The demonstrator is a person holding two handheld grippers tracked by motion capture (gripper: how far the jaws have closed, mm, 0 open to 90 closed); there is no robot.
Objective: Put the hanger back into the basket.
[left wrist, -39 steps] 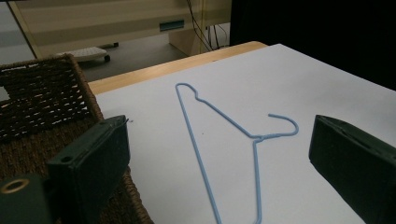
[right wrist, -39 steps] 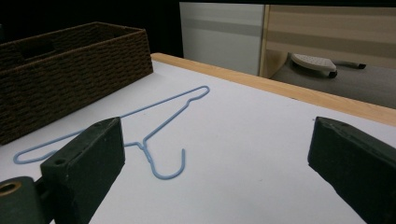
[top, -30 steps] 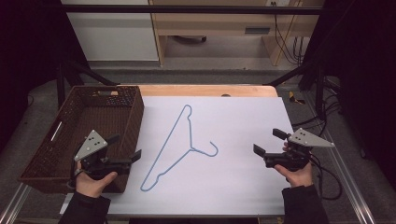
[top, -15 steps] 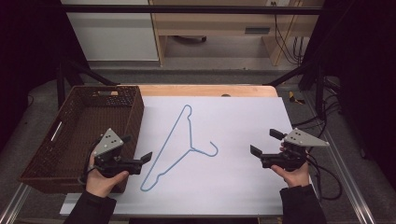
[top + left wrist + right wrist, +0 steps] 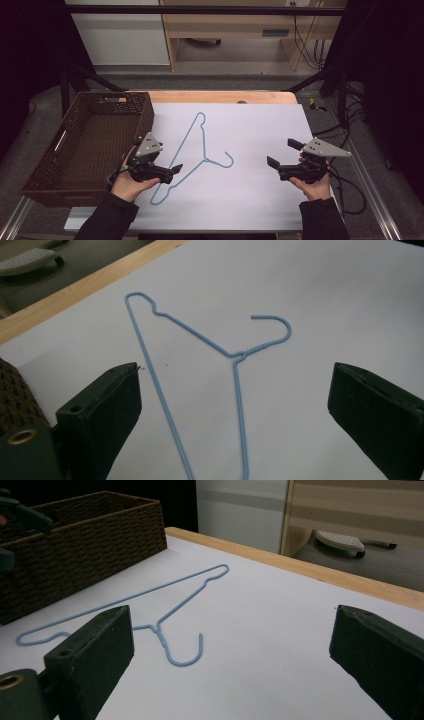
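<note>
Reaching in from the near edge of the table, the person's two hands each carry a gripper, and both grippers stand with their jaws spread wide and nothing between them. The left gripper (image 5: 172,172) hangs just over the near, lower end of the blue wire hanger (image 5: 202,159); in the left gripper view (image 5: 235,425) the hanger's two long wires run up between the parted jaws. The right gripper (image 5: 281,159) sits well apart from the hanger, out toward the right side of the white sheet (image 5: 260,125), pointing across at the hook. The hanger lies flat on the sheet near its middle, its hook (image 5: 227,160) curling to the right and its far shoulder loop pointing away from the person. Left of it, the brown wicker basket (image 5: 40,175) stands along the sheet's edge. Beyond the sheet runs the wooden table edge (image 5: 215,96)
</note>
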